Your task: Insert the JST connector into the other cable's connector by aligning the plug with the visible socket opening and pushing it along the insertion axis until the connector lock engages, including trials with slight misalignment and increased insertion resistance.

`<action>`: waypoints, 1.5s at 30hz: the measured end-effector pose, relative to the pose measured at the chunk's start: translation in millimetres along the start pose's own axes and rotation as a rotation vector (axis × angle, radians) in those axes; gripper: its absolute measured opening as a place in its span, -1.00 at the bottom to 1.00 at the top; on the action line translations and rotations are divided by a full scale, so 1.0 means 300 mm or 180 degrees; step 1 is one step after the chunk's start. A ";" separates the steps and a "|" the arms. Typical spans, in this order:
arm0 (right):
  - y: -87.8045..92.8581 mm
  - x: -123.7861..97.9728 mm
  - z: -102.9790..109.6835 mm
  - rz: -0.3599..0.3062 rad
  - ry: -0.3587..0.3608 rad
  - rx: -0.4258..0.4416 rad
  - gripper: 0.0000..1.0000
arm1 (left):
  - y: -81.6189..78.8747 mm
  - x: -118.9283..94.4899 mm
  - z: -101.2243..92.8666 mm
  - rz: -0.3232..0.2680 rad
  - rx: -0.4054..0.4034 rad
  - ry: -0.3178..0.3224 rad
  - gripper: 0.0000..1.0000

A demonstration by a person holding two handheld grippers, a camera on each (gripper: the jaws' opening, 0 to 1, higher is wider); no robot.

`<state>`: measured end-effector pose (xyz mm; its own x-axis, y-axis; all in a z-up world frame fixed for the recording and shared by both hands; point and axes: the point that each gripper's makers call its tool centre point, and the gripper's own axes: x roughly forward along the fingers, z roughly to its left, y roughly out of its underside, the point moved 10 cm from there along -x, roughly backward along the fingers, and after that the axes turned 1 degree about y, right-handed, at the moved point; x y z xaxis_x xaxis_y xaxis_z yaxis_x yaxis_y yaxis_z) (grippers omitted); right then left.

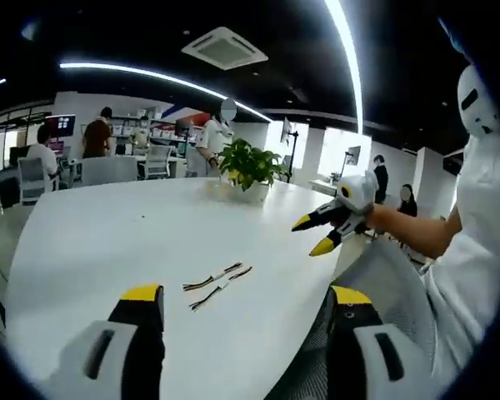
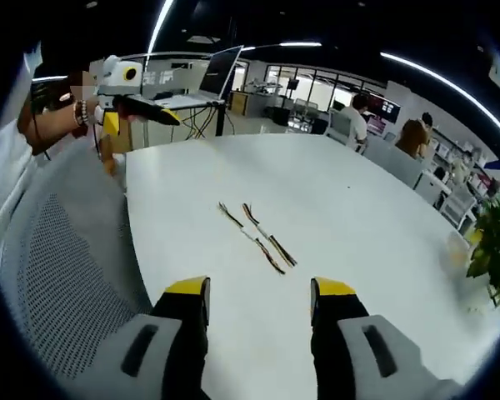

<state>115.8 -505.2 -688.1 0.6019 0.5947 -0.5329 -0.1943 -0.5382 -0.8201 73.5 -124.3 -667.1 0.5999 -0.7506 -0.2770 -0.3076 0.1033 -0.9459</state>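
Cables (image 1: 218, 284) lying side by side on the white table (image 1: 108, 242), two short wired pieces, near the table edge closest to the person; showing again in the right gripper view (image 2: 257, 236), well ahead of the jaws. Too small to tell plug from socket.

Left tongs (image 1: 243, 302) hanging spread wide, yellow-tipped jaws far apart, gripping nothing, touching nothing, cables lying beyond and between the two tips. Appearing also in the right gripper view (image 2: 142, 115), held up over a mesh chair back (image 2: 67, 275), jaws parted.

Right tongs (image 2: 258, 293) likewise gaping, jaws wide, holding nothing, clear of the table. Seen from the left gripper view (image 1: 315, 234), held in a hand (image 1: 358, 193), yellow tips apart, off past the table edge.

Potted plant (image 1: 248, 167) standing at the far side of the table.
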 end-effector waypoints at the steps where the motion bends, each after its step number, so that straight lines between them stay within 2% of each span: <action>1: 0.006 -0.016 0.003 -0.0017 0.0087 0.0010 -0.04 | 0.005 -0.004 -0.001 -0.0007 -0.0028 -0.0025 0.56; 5: 0.016 -0.089 0.021 -0.0234 0.0431 0.0271 0.18 | 0.032 -0.032 -0.042 -0.0084 -0.0148 -0.0123 0.63; 8: 0.015 -0.138 0.040 -0.0360 0.0557 0.0337 0.16 | 0.050 -0.049 -0.071 -0.0067 -0.0188 -0.0125 0.63; 10: 0.019 -0.154 0.050 -0.0377 0.0599 0.0382 0.22 | 0.065 -0.057 -0.084 -0.0068 -0.0187 -0.0192 0.63; 11: 0.025 -0.160 0.060 -0.0414 0.0585 0.0502 0.30 | 0.074 -0.058 -0.093 -0.0072 -0.0190 -0.0209 0.64; 12: 0.032 -0.161 0.069 -0.0418 0.0548 0.0606 0.46 | 0.080 -0.059 -0.098 -0.0077 -0.0203 -0.0237 0.64; 13: 0.046 -0.160 0.081 -0.0394 0.0501 0.0829 0.62 | 0.090 -0.060 -0.105 -0.0105 -0.0266 -0.0298 0.65; 15: 0.074 -0.157 0.094 -0.0248 0.0529 0.0978 0.91 | 0.105 -0.057 -0.119 -0.0136 -0.0343 -0.0329 0.65; 16: 0.079 -0.155 0.098 -0.0254 0.0563 0.0925 0.92 | 0.113 -0.055 -0.125 -0.0121 -0.0333 -0.0338 0.65; 17: 0.086 -0.158 0.104 -0.0243 0.0603 0.0893 0.85 | 0.128 -0.054 -0.127 -0.0020 -0.0289 -0.0408 0.66; 18: 0.076 -0.164 0.101 -0.0395 0.0707 0.1063 0.76 | 0.139 -0.054 -0.129 0.0077 -0.0261 -0.0434 0.67; 19: 0.073 -0.167 0.104 -0.0462 0.0682 0.1109 0.73 | 0.137 -0.054 -0.128 0.0046 -0.0385 -0.0467 0.65; 20: 0.073 -0.168 0.105 -0.0478 0.0613 0.1209 0.77 | 0.126 -0.054 -0.125 -0.0131 -0.0468 -0.0522 0.65; 21: 0.075 -0.165 0.109 -0.0462 0.0591 0.1302 0.80 | 0.120 -0.055 -0.124 -0.0211 -0.0490 -0.0477 0.69; 23: 0.080 -0.162 0.113 -0.0408 0.0653 0.1328 0.83 | 0.131 -0.049 -0.124 -0.0170 -0.0564 -0.0478 0.74; 25: 0.081 -0.158 0.117 -0.0394 0.0726 0.1407 0.82 | 0.158 -0.036 -0.120 -0.0025 -0.0599 -0.0598 0.74; 28: 0.094 -0.139 0.126 -0.0275 0.0837 0.1416 0.83 | 0.168 -0.024 -0.104 -0.0115 -0.0671 -0.0746 0.71; 30: 0.111 -0.113 0.128 -0.0126 0.0908 0.1393 0.82 | 0.181 -0.024 -0.091 -0.0118 -0.0860 -0.0805 0.71; 33: 0.128 -0.081 0.132 0.0175 0.0889 0.1110 0.75 | 0.199 -0.030 -0.063 -0.0165 -0.1072 -0.0946 0.68; 34: 0.134 -0.076 0.136 0.0356 0.0917 0.0976 0.74 | 0.205 -0.033 -0.054 -0.0173 -0.1137 -0.0981 0.68; 36: 0.127 -0.080 0.131 0.0182 0.0919 0.1044 0.76 | 0.211 -0.030 -0.050 -0.0155 -0.1155 -0.0963 0.70; 37: 0.134 -0.078 0.132 0.0140 0.0894 0.1201 0.76 | 0.214 -0.025 -0.051 -0.0118 -0.1197 -0.0916 0.72; 39: 0.153 -0.069 0.133 0.0172 0.0806 0.1536 0.73 | 0.216 -0.023 -0.051 -0.0071 -0.1194 -0.0910 0.71; 42: 0.171 -0.060 0.131 0.0209 0.0742 0.1783 0.65 | 0.219 -0.021 -0.051 -0.0035 -0.1183 -0.0868 0.67; 43: 0.172 -0.059 0.133 0.0205 0.0712 0.1855 0.61 | 0.220 -0.020 -0.054 -0.0021 -0.1180 -0.0847 0.66; 45: 0.168 -0.062 0.133 0.0149 0.0722 0.1809 0.58 | 0.222 -0.018 -0.053 0.0003 -0.1182 -0.0831 0.65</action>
<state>63.9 -519.6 -728.0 0.7204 0.4027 -0.5647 -0.5696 -0.1209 -0.8130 38.1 -123.8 -725.9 0.7510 -0.5560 -0.3563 -0.5238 -0.1729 -0.8341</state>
